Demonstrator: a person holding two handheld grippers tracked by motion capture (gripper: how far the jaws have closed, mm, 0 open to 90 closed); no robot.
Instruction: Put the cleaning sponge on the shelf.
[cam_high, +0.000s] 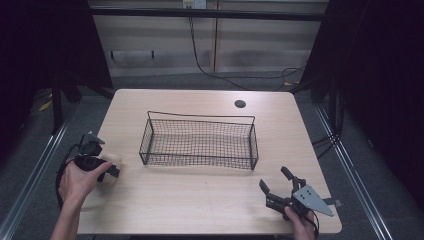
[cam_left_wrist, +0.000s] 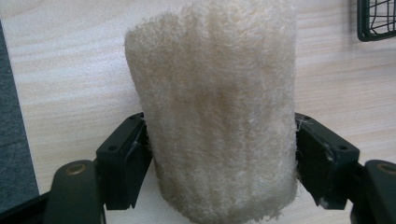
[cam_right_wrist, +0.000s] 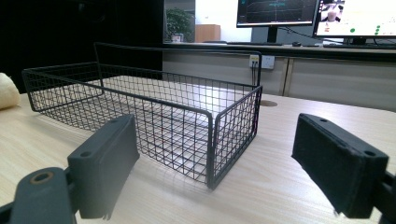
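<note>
Loofah (cam_left_wrist: 217, 112), pale and fibrous, sat pinched between the jaws of the left gripper (cam_left_wrist: 219, 154) near the worktop's (cam_high: 200, 195) left edge. A black wire basket (cam_high: 200, 142) stood mid-worktop. The right gripper (cam_high: 279, 187) hovered at the near right, jaws spread wide.

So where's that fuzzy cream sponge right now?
The sponge sits between the left gripper jaws at the table's left edge, left of the wire basket.
</note>
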